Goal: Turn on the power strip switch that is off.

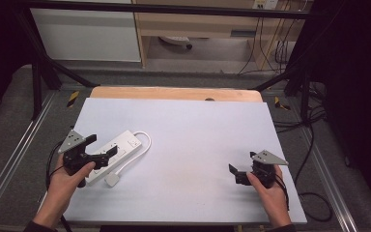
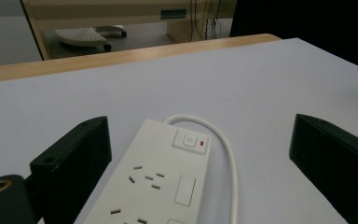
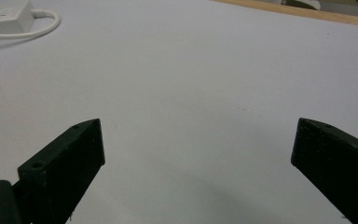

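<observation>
the left hand-held gripper [image 1: 98, 151] hovers wide open, the power strip [image 2: 161, 182] between its jaws on the tabletop [image 1: 198, 140] — lower squarely, then close across the strip's narrow width. the right hand-held gripper [image 1: 235, 172] — also open — holds nothing.

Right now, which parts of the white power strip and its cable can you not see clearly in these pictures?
- Power strip: in the left gripper view the bottom edge cuts off its near end.
- In the high view the left gripper covers part of its near half.
- Cable: its plug is too small in the high view to show any pins.
- Switch: its marking is too blurred to read.
- In the right gripper view the top edge cuts the strip to one corner.
</observation>
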Demonstrator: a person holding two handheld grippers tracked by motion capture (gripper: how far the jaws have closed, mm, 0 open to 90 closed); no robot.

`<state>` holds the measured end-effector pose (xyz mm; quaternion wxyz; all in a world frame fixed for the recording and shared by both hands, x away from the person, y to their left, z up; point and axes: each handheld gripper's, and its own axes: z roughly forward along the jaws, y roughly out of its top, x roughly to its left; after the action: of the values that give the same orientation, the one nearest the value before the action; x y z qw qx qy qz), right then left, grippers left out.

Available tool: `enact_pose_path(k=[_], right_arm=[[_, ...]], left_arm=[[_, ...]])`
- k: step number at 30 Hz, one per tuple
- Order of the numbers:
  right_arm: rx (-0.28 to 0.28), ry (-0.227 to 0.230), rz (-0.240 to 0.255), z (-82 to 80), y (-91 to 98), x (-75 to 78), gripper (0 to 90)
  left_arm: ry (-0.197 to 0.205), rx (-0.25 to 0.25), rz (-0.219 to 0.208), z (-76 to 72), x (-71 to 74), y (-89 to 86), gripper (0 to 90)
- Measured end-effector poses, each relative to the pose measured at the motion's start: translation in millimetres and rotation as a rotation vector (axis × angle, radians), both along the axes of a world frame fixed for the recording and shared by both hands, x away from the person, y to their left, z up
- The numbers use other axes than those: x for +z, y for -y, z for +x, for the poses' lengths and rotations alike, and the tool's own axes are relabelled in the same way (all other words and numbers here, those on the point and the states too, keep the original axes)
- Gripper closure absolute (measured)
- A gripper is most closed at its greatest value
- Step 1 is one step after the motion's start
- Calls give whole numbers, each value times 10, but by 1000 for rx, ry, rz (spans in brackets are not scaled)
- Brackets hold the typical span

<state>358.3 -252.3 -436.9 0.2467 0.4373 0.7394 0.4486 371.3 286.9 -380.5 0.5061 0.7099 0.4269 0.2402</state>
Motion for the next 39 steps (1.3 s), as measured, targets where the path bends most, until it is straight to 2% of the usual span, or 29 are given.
enact_pose_path(k=[18, 30, 33, 39], right_arm=[[-1, -1, 0, -3, 0, 2, 31], [3, -5, -5, -7, -2, 3, 32], [6, -4, -6, -1, -3, 2, 32], [6, -5, -7, -2, -8, 1, 33]], left_arm=[[-17, -9, 41, 124, -64, 92, 69], [-61, -26, 62, 152, -132, 131, 247], [-76, -17, 72, 168, -154, 126, 290], [-80, 0, 86, 183, -172, 121, 397]])
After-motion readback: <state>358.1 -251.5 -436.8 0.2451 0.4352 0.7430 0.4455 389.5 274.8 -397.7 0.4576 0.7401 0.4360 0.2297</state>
